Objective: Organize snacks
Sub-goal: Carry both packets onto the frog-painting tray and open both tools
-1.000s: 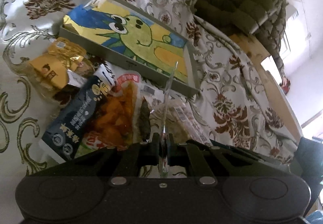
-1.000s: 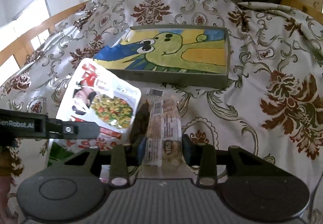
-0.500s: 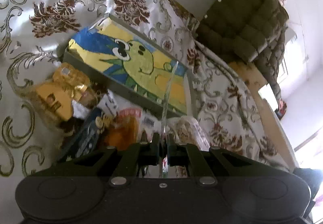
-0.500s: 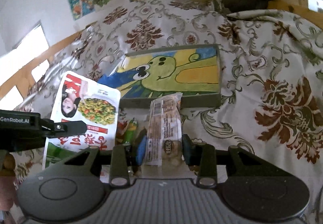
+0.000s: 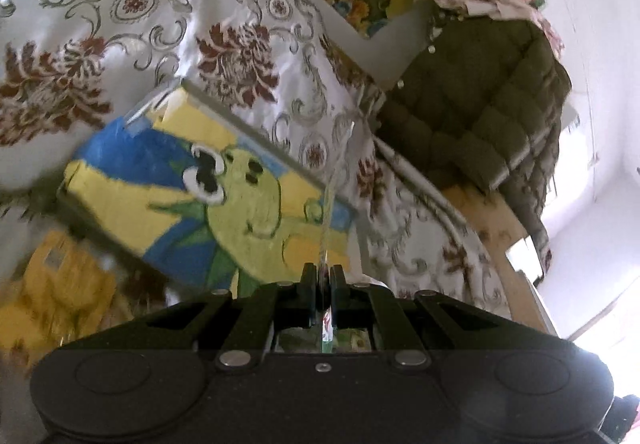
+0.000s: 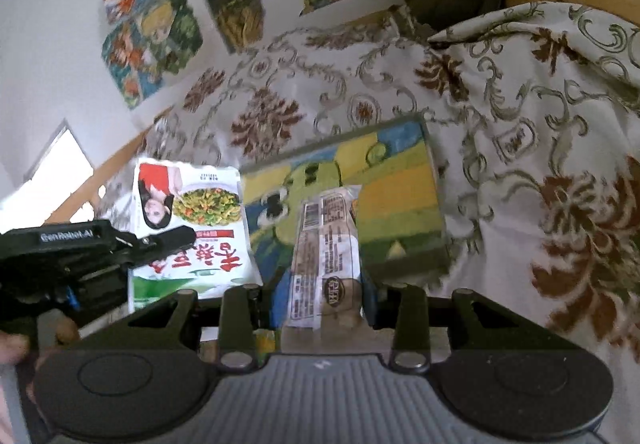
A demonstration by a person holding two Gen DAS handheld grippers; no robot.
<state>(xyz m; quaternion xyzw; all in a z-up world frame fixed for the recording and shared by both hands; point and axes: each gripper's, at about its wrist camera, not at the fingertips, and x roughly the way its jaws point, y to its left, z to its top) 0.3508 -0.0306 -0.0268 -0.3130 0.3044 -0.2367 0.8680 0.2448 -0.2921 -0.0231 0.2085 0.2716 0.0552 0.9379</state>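
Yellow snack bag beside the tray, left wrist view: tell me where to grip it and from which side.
Pinch the yellow bag on a raised crumple near its middle, coming down from above. It lies slack on the cloth, so no flat edge stands free. The tray wall crowds its far side, so a level approach from there looks blocked. The picture is blurred, so its seams cannot be told.

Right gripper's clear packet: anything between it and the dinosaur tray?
Nothing visible. The clear packet, gripped by the right gripper, is in front of the dinosaur tray, whose visible inside is bare.
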